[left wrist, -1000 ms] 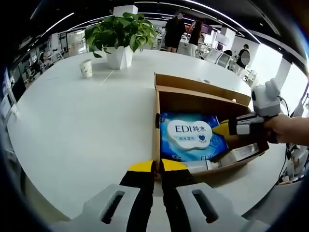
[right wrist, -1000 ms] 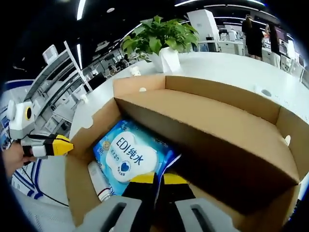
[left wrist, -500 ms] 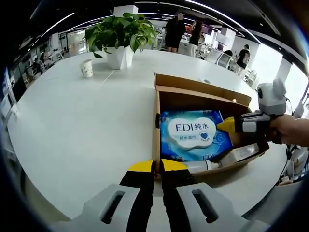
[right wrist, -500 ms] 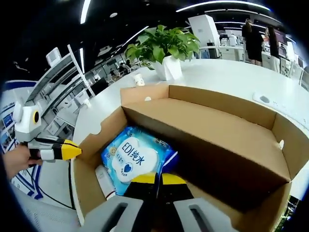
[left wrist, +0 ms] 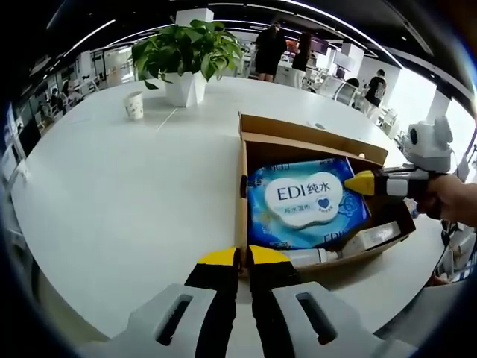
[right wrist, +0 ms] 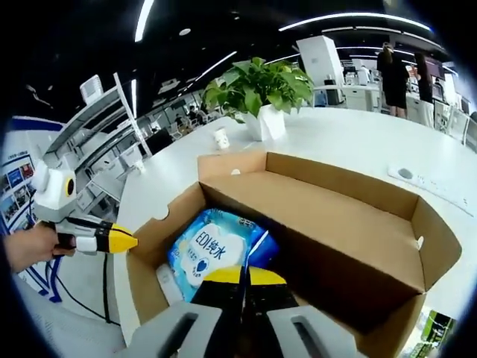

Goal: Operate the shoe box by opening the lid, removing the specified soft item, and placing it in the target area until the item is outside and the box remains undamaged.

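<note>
In the left gripper view a paper cup [left wrist: 133, 105] stands far off on the white surface [left wrist: 112, 194], with a potted plant [left wrist: 186, 56] just right of it; nearer, the left tool [left wrist: 238, 259] rises from the bottom edge, its yellow-tipped jaws together with nothing between them, close to the near wall of the open shoe box [left wrist: 253, 153]; the lid is folded back on the far side. Inside the box lies the blue wipes pack [left wrist: 305, 205], tilted, its lower edge hidden by the box wall; a pale tube-like thing [left wrist: 350, 245] lies along its near side, too small to name with any certainty; at the right the right tool [left wrist: 376, 183] comes in, held by a hand [left wrist: 451, 207] that the frame edge cuts off; its yellow tip sits at the pack's right edge, and whether it touches is hard to tell.

In the right gripper view the left tool [right wrist: 104, 240] shows at the left, beside the box [right wrist: 335, 224]; the pack [right wrist: 216, 246] lies in the box's left end, partly hidden behind the right tool [right wrist: 242, 277], whose jaws are closed on nothing.
</note>
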Tool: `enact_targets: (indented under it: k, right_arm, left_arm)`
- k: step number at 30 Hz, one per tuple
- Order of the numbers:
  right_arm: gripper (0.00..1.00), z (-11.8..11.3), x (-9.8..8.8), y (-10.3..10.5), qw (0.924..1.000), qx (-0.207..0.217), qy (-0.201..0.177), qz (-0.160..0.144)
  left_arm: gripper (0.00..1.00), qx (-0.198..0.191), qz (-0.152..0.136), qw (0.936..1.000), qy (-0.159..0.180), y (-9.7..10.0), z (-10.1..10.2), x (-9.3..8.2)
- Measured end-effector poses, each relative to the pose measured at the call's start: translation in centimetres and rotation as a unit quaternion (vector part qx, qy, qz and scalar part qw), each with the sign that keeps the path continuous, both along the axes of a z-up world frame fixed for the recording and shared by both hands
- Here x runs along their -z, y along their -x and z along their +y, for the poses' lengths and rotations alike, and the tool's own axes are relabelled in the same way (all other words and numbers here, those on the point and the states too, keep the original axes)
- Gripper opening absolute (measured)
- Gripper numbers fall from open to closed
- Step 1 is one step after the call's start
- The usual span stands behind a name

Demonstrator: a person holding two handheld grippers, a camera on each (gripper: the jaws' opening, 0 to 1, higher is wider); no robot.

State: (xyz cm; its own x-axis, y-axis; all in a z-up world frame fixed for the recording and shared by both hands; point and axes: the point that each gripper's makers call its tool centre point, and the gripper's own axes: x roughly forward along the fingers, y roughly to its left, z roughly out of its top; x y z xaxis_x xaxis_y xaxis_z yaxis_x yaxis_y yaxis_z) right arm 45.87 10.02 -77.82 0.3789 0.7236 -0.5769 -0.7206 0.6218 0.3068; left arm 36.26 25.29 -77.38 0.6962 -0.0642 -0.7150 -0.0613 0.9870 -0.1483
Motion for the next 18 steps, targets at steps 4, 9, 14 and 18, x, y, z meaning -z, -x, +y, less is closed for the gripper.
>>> enact_targets:
  k: [4,9,14,18]
  right_arm:
    - [0.00,-0.6,-0.5,-0.3,0.9999,0.009,0.001,-0.008]
    - [0.00,-0.9,-1.4,-0.3,0.9998,0.013,-0.008,-0.011]
    - [0.00,-0.8,-2.7,0.0,0.9993,0.022,-0.029,-0.009]
    - [0.00,-0.9,-3.6,0.2,0.9990,0.025,-0.034,-0.016]
  left_arm:
    - [0.02,0.000,-0.001,1.0000,0.000,0.0,0.1,0.1]
    - [0.02,0.000,-0.002,1.0000,0.001,0.0,0.1,0.1]
    - [0.02,-0.002,-0.003,1.0000,0.008,0.0,0.2,0.2]
    - [0.02,-0.001,-0.004,1.0000,0.007,0.0,0.2,0.2]
